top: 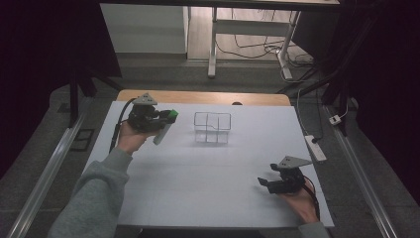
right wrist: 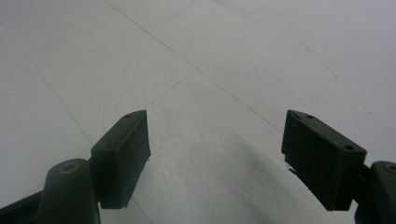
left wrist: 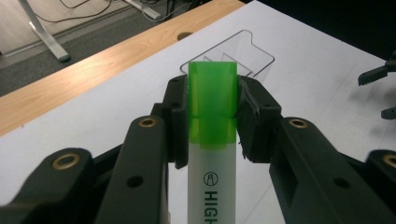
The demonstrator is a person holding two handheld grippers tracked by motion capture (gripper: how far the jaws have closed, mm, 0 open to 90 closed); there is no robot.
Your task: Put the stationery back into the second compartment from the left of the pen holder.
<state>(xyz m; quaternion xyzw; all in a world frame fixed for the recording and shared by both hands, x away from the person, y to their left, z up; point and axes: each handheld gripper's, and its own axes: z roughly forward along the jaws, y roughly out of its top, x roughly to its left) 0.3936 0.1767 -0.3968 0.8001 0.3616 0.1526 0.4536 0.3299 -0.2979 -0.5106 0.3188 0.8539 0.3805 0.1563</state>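
Highlighter (left wrist: 212, 140) clamped, clear organiser (top: 212, 127) just beyond

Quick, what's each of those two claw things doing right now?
Left gripper: closed on the green-capped highlighter, clamped at its cap.
Right gripper: open, holding nothing, above the white table.

Highlighter (left wrist: 212, 140): white barrel, translucent green cap, black "HIGH" lettering running along barrel. Centre of left gripper view, cap end pointing up frame, clamped at cap between black jaws. In high view, highlighter (top: 165, 127) left of centre in upper half, lifted off white table, tilted, green cap uppermost to right, barrel slanting down-left.
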